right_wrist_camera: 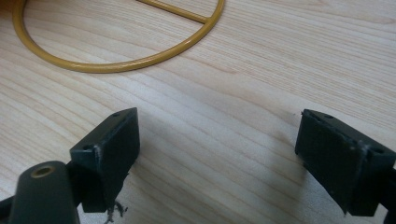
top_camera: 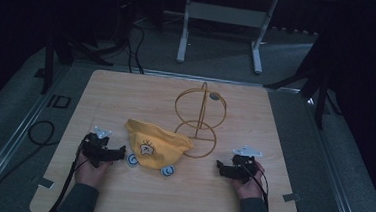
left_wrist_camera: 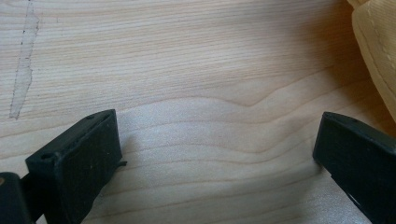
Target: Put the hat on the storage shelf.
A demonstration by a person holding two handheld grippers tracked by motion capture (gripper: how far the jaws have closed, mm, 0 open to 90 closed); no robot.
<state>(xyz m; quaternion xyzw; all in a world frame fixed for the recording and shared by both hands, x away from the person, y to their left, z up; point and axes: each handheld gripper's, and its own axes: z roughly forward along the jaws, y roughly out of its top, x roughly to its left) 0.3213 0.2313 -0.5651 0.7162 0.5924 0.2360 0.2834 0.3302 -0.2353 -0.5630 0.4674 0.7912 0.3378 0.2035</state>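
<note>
High view: yellow cloth (top_camera: 155, 145) flat on bench (top_camera: 127, 89), just right of left tool (top_camera: 121, 154), nearer it than right tool (top_camera: 218, 165); both tools open, empty.

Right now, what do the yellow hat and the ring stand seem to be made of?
Hat: probably soft woven cloth, matte; it lies crumpled and a stitched seam shows in the left gripper view. Stand: likely thin metal rod with glossy yellow-gold paint; it shines in the right gripper view.
</note>
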